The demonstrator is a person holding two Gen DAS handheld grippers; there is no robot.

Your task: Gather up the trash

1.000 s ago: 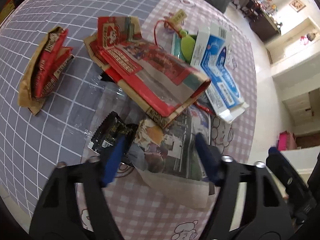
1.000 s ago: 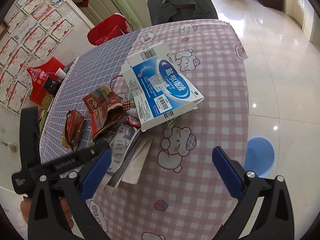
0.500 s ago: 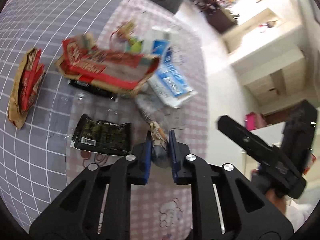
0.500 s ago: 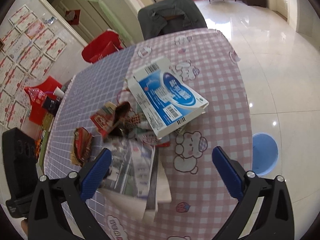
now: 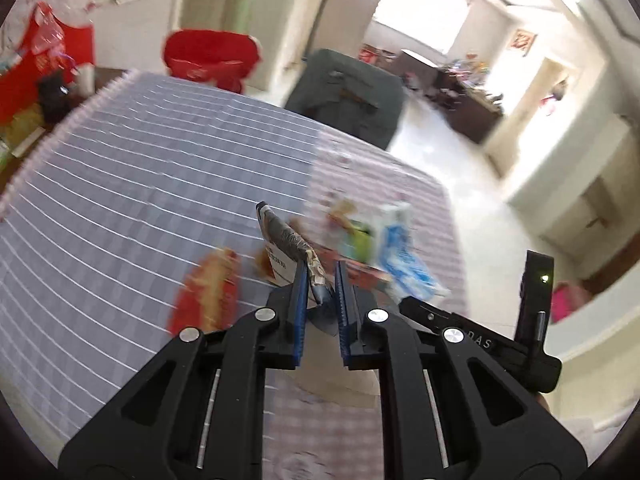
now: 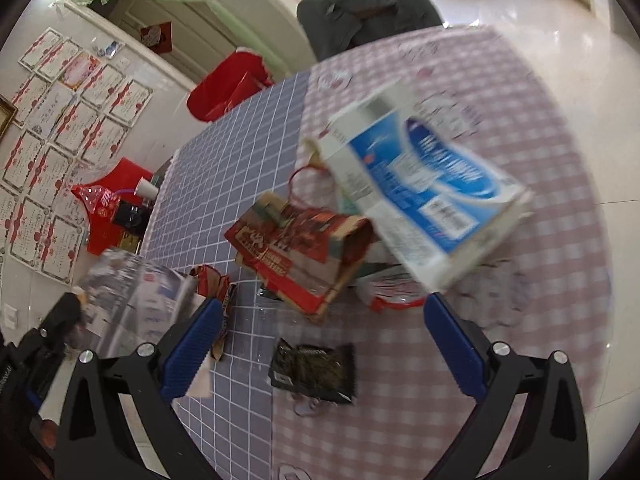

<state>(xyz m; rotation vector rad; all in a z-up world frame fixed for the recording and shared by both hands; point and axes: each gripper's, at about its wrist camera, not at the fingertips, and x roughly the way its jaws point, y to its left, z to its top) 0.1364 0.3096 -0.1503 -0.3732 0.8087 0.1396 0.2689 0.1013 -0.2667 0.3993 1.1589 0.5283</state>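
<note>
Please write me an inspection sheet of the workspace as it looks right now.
Surface: table with a grey grid cloth beside pink checks.
Job's things: blue-white box, red paper bag, black wrapper and red-gold wrapper on the table; printed plastic bag lifted.
Clutter: paper cup on a side shelf.
Grippers: left gripper shut on the printed plastic bag; right gripper open, empty, above the black wrapper.
Cables: nothing seen.
Surroundings: grey chair, red bucket, certificates on the wall.
</note>
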